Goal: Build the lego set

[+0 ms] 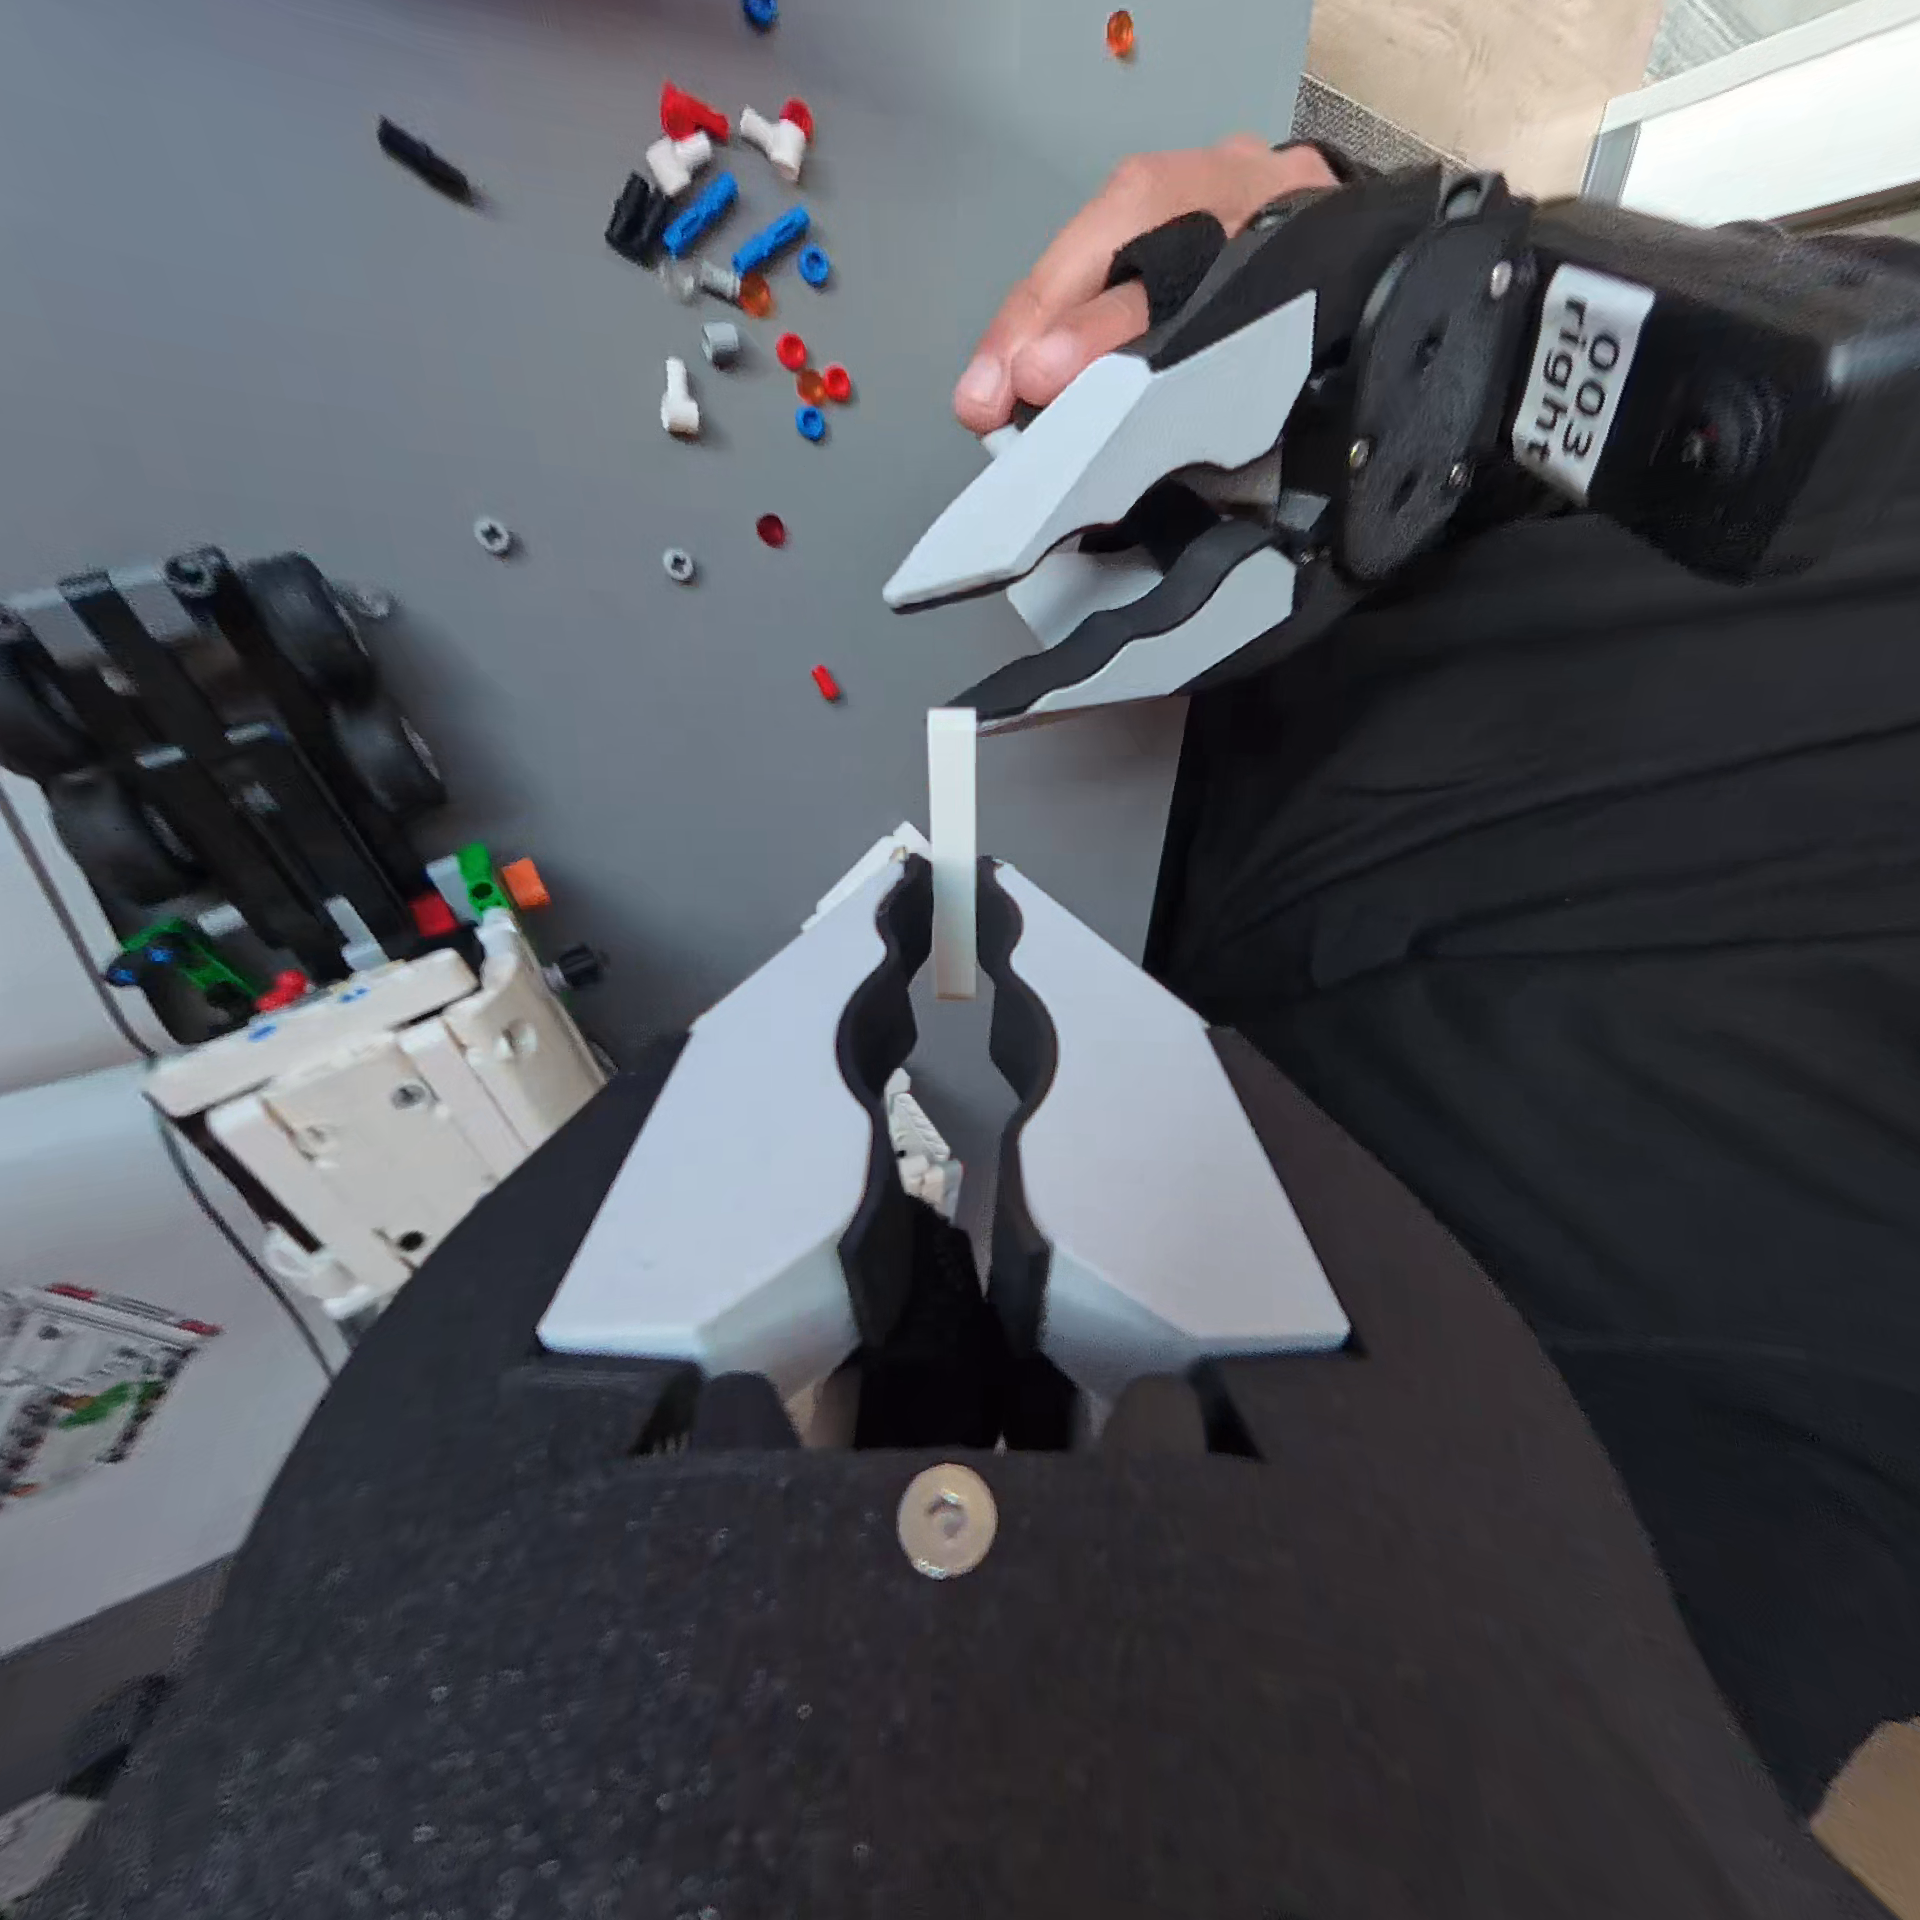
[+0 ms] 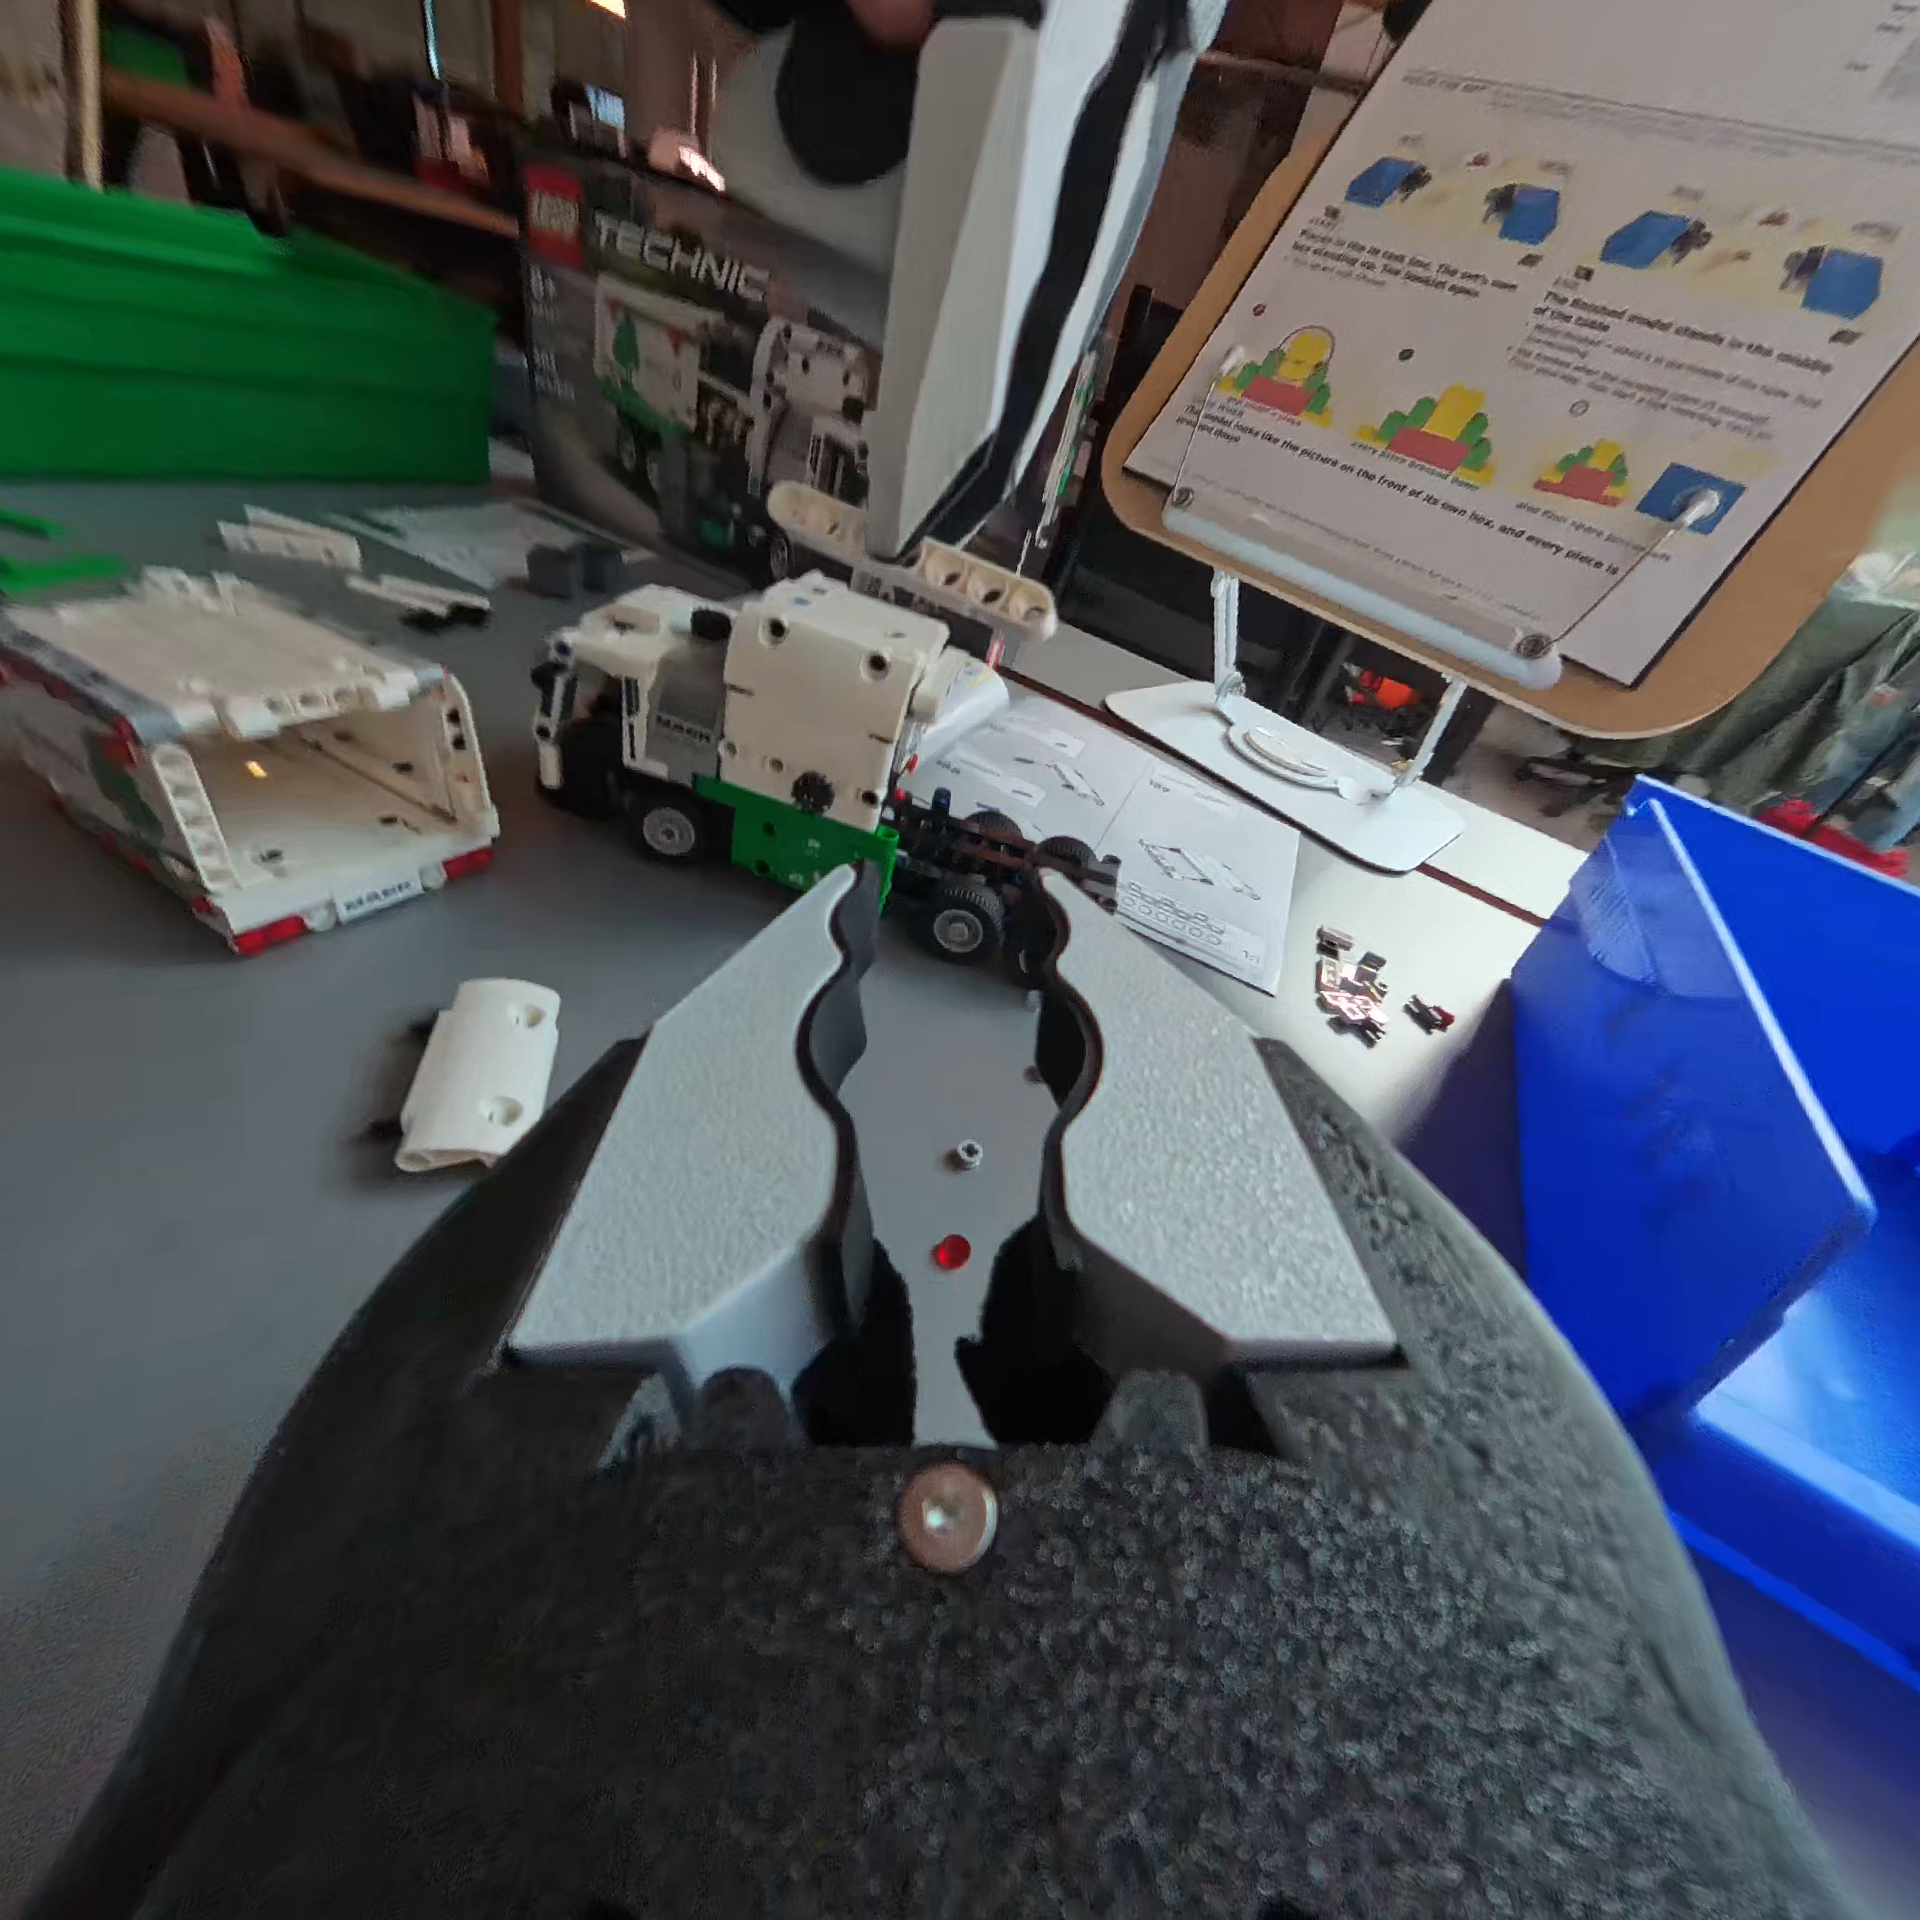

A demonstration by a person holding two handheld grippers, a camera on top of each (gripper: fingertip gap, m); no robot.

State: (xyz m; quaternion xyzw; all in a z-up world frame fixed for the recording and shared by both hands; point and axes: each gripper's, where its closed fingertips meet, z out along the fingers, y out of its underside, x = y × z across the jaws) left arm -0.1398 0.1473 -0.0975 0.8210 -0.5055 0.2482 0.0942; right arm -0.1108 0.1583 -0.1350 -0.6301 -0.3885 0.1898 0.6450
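Note:
My left gripper (image 1: 951, 873) is shut on a thin white lego beam (image 1: 953, 831) that sticks out past its tips. My right gripper (image 1: 930, 655) is open, and its lower tip is right next to the far end of the beam. In the right wrist view, my right gripper (image 2: 951, 894) is open and empty above the grey table. There the left gripper (image 2: 935, 530) comes down from above and holds the white holed beam (image 2: 982, 582) just over the partly built white and green truck (image 2: 769, 727). The truck also shows in the left wrist view (image 1: 260, 831).
Loose red, blue, white and black small parts (image 1: 727, 239) lie scattered on the grey table. A white container body (image 2: 239, 748), a white curved panel (image 2: 478, 1070), an open booklet (image 2: 1143, 831), the set's box (image 2: 707, 312), an instruction stand (image 2: 1507, 312) and a blue bin (image 2: 1714, 1143) surround the truck. One gripper's finger ends stand about 6 centimeters off the other's.

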